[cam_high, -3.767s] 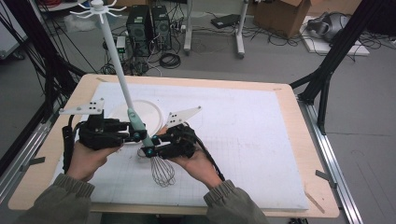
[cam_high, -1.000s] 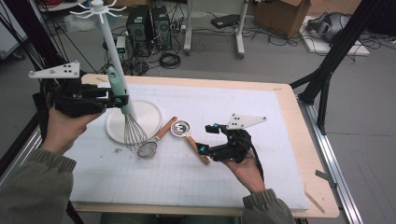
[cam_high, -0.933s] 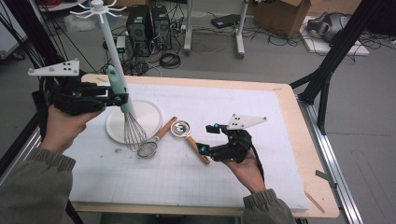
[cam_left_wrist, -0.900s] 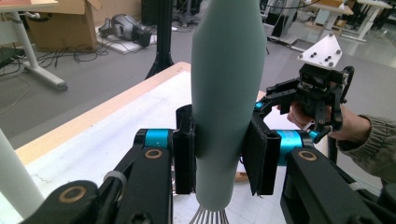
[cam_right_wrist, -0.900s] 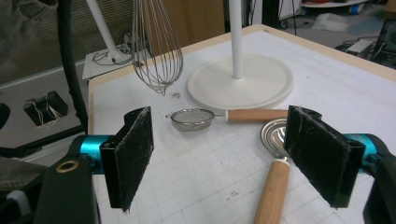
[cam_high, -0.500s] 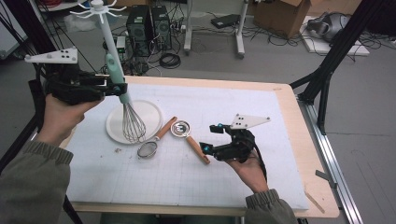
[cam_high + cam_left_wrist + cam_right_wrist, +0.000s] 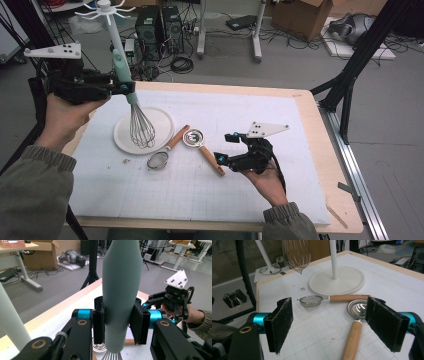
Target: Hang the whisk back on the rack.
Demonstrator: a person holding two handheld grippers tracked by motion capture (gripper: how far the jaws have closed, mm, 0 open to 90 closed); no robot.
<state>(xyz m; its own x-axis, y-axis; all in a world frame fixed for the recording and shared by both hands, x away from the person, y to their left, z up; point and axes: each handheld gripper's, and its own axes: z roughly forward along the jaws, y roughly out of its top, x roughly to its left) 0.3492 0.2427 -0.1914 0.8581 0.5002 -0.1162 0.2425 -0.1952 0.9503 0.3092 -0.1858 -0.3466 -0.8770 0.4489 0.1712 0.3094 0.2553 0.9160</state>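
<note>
Three utensils are in play, taken here from the left of the table to the right. At about 10 o'clock on the white mat (image 7: 280, 150), the left gripper (image 7: 120, 89) is clenched on the whisk (image 7: 136, 112); its pads press both sides of the pale green handle (image 7: 121, 290), which stands upright between them. The wire head hangs clear above the round base (image 7: 165, 120) of the white hook stand (image 7: 114, 30), touching nothing.

Near the mat's centre lie a small strainer (image 7: 159, 160) and a metal ladle (image 7: 193, 137), each with a wooden handle, the two handles angled apart from each other.

At about 4 o'clock, the right gripper (image 7: 220, 159) sits low with its jaws spread wide and empty, the ladle's wooden handle (image 7: 352, 342) lying just ahead between them.

Assessment: the whisk looks light, with a stiff, smooth handle that swells at the middle; a hold there, as now, should resist slipping. The wires appear springy and prone to bend, so they are no place to grip. The head may swing if the hand tilts quickly near the stand's pole.
</note>
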